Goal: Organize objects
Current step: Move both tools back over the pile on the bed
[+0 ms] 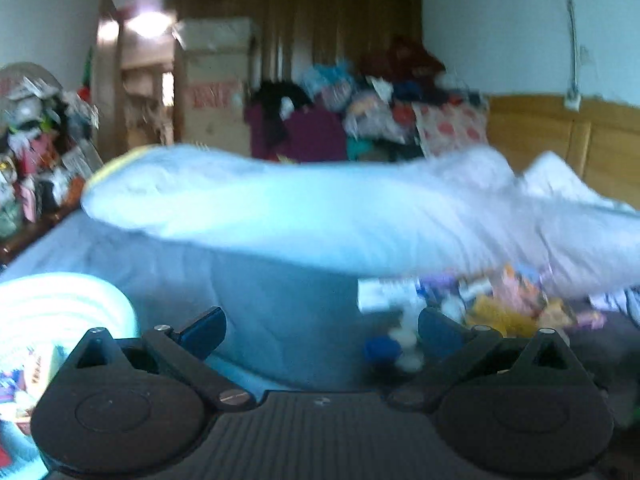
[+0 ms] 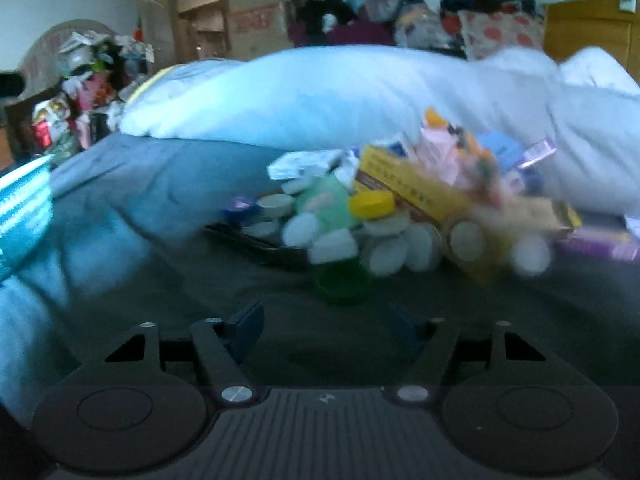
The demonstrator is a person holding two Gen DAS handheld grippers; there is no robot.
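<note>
A blurred heap of medicine boxes and small bottles [image 2: 400, 208] lies on the dark bed cover, ahead and right of my right gripper [image 2: 326, 332]. A green bottle with a white cap [image 2: 340, 268] stands nearest, and a long yellow box [image 2: 432, 196] lies on top. My right gripper is open and empty, short of the green bottle. My left gripper [image 1: 320, 332] is open and empty over the bed; the same heap [image 1: 480, 304] shows to its right, with a blue-capped bottle [image 1: 382, 350] near its right finger.
A big white-blue pillow [image 1: 300, 216] lies across the bed behind the heap and also shows in the right wrist view [image 2: 360, 92]. A striped teal basket [image 1: 60, 312] sits at the left. Piled clothes [image 1: 360, 112] and cardboard boxes [image 1: 212, 80] stand at the back.
</note>
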